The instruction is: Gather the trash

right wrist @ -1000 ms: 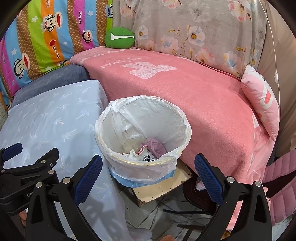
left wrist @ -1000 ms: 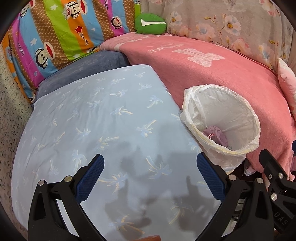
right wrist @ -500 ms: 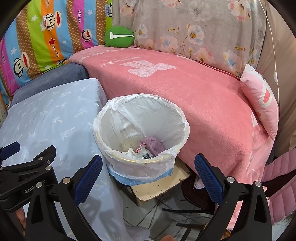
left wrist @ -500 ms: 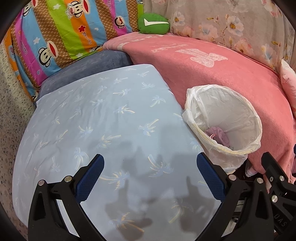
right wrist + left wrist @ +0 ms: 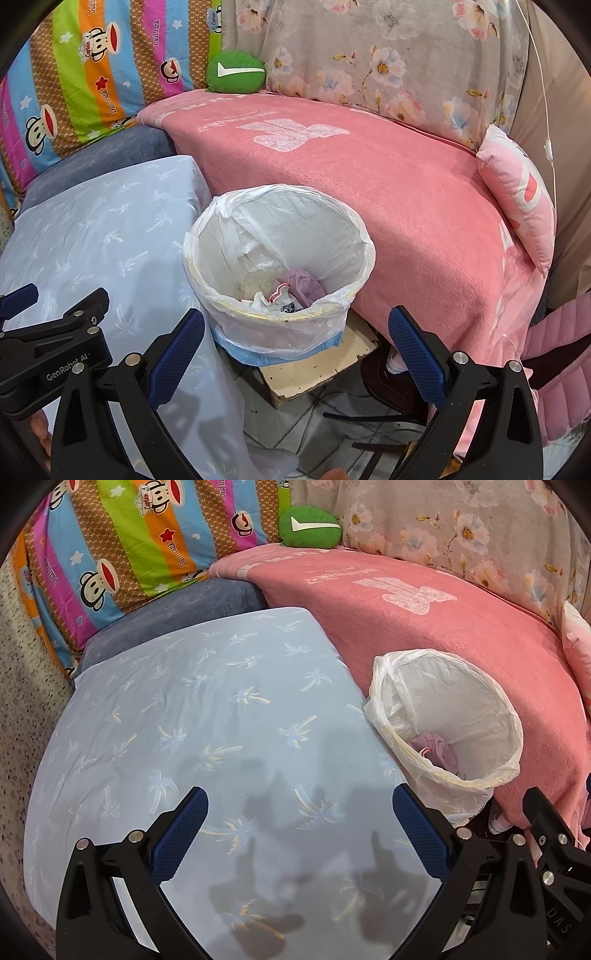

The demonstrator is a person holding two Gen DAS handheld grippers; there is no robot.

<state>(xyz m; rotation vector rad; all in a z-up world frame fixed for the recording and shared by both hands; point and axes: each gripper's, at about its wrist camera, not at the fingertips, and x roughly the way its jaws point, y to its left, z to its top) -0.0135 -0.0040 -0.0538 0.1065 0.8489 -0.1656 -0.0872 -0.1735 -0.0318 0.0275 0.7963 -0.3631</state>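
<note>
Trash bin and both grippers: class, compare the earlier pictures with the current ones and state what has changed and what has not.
Very little changed. The scene slid slightly in both wrist views, so both cameras shifted a bit. Nothing was grasped or released: the left gripper over the blue tablecloth and the right gripper before the trash bin keep their jaws open and empty. The purple wrapper stays in the bin.

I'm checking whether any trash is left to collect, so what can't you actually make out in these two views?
- Lower contents of the trash bin: right wrist view, hidden under the purple wad and crumpled scraps; left wrist view, hidden by its near rim.
- Floor under the pink blanket: covered by the blanket's overhang.
- Table surface nearest the left gripper: cut off by the bottom edge.
</note>
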